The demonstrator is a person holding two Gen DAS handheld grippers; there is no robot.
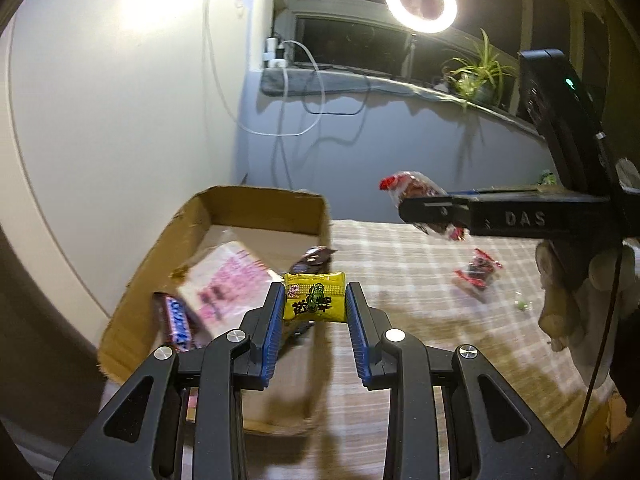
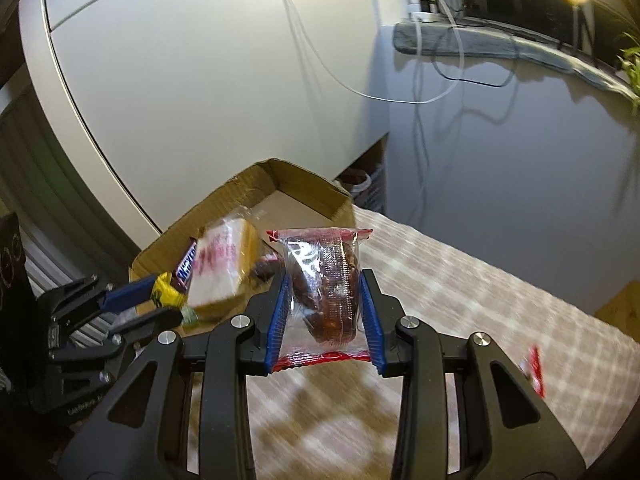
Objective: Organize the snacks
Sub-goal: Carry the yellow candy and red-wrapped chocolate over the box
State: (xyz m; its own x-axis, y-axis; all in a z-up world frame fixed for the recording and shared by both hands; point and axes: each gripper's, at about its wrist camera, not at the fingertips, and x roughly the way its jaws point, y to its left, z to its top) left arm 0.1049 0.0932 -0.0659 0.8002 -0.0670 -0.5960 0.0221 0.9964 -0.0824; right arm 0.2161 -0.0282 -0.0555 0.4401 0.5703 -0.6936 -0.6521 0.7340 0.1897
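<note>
Item one, a small yellow candy packet (image 1: 314, 298), light and pillow-soft, is pinched across its flat sides in the left gripper (image 1: 314, 300) above the near wall of the cardboard box (image 1: 256, 200) at the table's (image 1: 400, 264) left end. Item two, a clear red-edged snack pouch (image 2: 324, 292), slippery, crinkly and likely crushable, so best taken by its sides, is pinched in the right gripper (image 2: 325, 304) above the checked table short of the box. Only the left view shows a red-wrapped snack (image 1: 478, 274) lying loose mid-table; only the right view shows the pouch's dark contents.
</note>
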